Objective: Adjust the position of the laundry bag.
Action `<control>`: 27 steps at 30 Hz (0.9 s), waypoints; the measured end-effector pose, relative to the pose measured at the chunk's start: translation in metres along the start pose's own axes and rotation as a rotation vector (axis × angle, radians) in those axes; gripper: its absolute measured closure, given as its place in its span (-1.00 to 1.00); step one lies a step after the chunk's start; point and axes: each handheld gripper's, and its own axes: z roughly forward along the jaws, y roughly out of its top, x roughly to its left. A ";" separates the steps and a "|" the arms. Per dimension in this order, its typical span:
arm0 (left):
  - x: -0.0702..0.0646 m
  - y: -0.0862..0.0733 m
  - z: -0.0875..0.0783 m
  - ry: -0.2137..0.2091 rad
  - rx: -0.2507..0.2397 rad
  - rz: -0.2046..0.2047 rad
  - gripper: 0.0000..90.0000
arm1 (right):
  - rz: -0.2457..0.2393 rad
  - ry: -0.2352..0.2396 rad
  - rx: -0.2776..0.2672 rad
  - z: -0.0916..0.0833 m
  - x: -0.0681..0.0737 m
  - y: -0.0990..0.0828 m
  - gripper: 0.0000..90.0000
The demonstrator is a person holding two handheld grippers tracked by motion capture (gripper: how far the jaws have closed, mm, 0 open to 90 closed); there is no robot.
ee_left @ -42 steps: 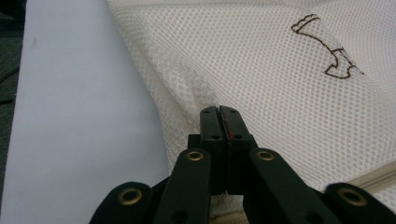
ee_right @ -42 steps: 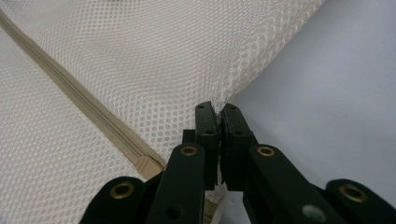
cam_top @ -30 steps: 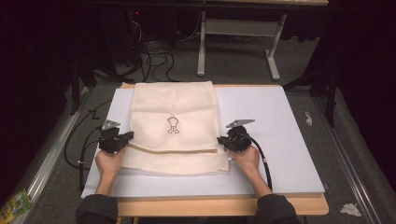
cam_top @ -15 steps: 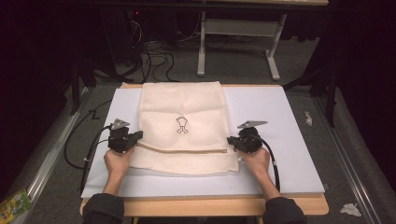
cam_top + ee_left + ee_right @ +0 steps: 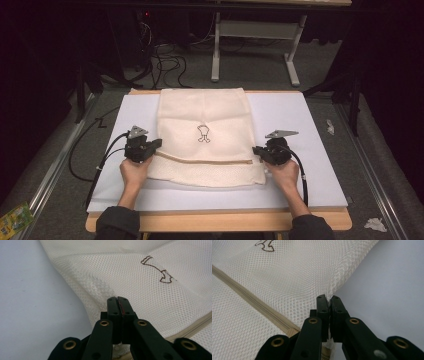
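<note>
Both grippers, left (image 5: 150, 148) and right (image 5: 261, 152), fingers pressed together, pointing inward.

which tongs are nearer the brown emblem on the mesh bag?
Left, narrowly. The left tongs clamp the mesh bag at its left edge, beside the brown emblem; the right tongs clamp its right edge, slightly farther off.
</note>
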 end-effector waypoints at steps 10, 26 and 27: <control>-0.012 0.003 0.007 -0.020 -0.003 0.012 0.99 | 0.019 -0.019 -0.008 -0.011 -0.010 -0.006 0.96; -0.033 0.004 0.023 -0.058 0.004 0.030 0.98 | 0.056 -0.059 -0.025 -0.030 -0.032 -0.023 0.96; -0.033 0.004 0.023 -0.058 0.004 0.030 0.98 | 0.056 -0.059 -0.025 -0.030 -0.032 -0.023 0.96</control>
